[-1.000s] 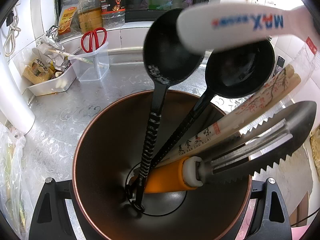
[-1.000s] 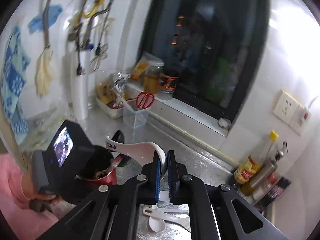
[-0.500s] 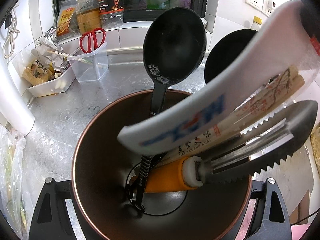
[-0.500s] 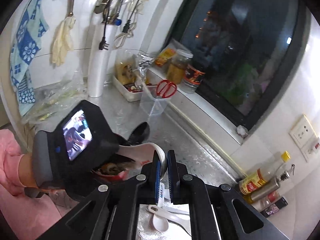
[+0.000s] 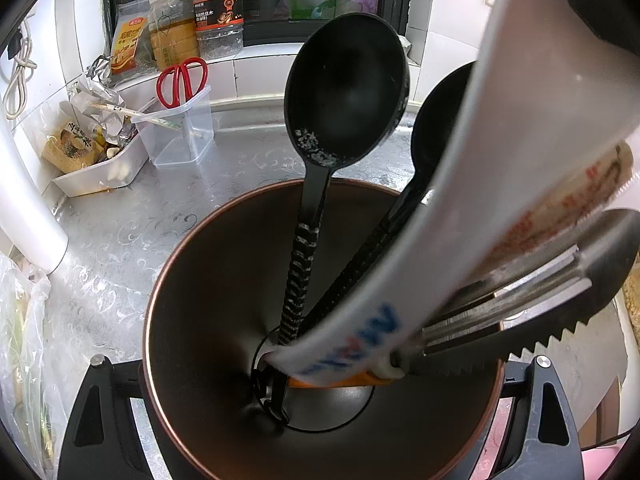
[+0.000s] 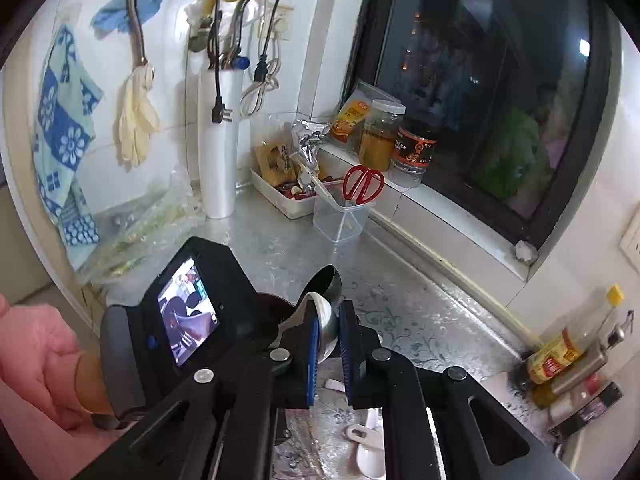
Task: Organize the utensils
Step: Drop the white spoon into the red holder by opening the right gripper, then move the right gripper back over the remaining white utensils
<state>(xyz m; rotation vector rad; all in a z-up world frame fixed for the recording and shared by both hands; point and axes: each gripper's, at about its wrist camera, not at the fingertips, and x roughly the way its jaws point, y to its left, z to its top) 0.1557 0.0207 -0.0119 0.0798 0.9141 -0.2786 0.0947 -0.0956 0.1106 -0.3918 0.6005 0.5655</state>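
1. White paddle (image 5: 460,216) stands handle-down in our cup (image 5: 208,320), its long axis leaning up toward the right gripper (image 6: 329,334).
2. Right jaws have just been opening; paddle head sits between them, pads barely clear.
3. Left gripper (image 5: 320,364) clamps the cup.
4. Cup also holds two ladles (image 5: 344,92), chopsticks (image 5: 560,216), a peeler (image 5: 560,300).

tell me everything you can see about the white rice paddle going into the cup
The white rice paddle looks like smooth plastic, with blue and red lettering near its handle end. It leans steeply, handle down in the dark copper-rimmed cup, across the black ladles and chopsticks. Its scoop end sits between the right tongs, which have just been opening.
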